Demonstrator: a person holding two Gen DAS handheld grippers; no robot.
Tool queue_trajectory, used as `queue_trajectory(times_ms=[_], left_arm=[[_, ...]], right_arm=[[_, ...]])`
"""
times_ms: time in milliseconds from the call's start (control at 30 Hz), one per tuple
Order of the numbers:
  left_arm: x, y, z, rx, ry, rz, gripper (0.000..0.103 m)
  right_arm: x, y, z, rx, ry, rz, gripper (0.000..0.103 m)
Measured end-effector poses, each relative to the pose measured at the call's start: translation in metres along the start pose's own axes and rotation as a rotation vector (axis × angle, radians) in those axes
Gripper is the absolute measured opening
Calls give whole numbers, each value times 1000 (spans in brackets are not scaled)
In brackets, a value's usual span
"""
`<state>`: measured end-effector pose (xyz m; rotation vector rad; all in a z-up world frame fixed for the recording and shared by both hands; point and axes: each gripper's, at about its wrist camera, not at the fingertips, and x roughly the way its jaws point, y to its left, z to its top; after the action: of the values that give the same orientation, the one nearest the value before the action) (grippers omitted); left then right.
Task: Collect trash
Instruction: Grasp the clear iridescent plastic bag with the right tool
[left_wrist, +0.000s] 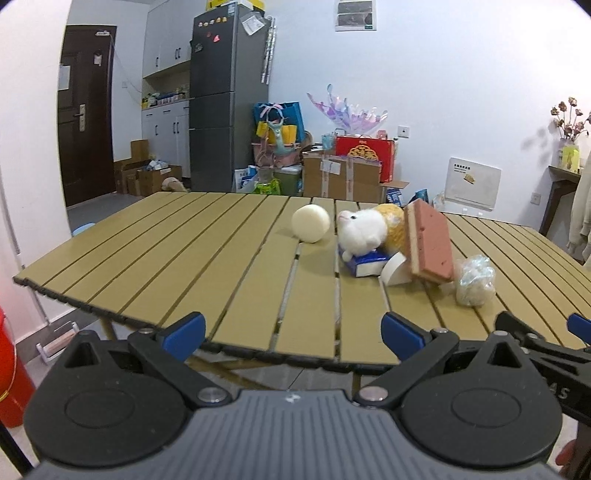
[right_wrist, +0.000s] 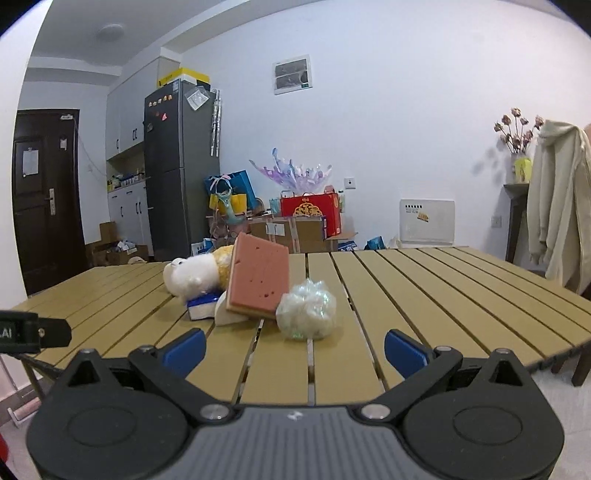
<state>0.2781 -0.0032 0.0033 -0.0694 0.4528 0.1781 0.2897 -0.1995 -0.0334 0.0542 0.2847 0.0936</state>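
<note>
Two grippers wide apart and empty at the near edge of the tan slatted folding table (right_wrist: 424, 295).

We keep our left gripper (left_wrist: 293, 334) and right gripper (right_wrist: 293, 349) spread; the crumpled clear plastic wad (right_wrist: 306, 310) touches the leaning pink sponge block (right_wrist: 258, 284), so grabbing it may topple the pile. Open room lies right.

Both wrist cams sit low at the near edge of the slatted table (left_wrist: 147, 251), looking across it toward the back wall with the fridge (left_wrist: 225, 96). Left one's further left and catches the right gripper (left_wrist: 535, 328) at its edge. Both share the sponge (right_wrist: 258, 280) pile mid-table.
</note>
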Motion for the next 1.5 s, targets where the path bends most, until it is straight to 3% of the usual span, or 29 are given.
queue_trajectory(times_ms=[433, 767, 867, 1033, 1500], left_arm=[[60, -7, 26, 18, 30, -7, 103], [99, -4, 36, -2, 68, -17, 103], [101, -6, 34, -2, 75, -21, 103], [101, -11, 29, 2, 81, -29, 103], [99, -30, 23, 46, 64, -20, 103]], right_arm=[[97, -5, 25, -3, 77, -23, 100], [157, -6, 28, 9, 184, 9, 69], [165, -5, 28, 14, 199, 15, 53], [167, -12, 23, 49, 200, 34, 42], [156, -34, 25, 136, 165, 29, 39]])
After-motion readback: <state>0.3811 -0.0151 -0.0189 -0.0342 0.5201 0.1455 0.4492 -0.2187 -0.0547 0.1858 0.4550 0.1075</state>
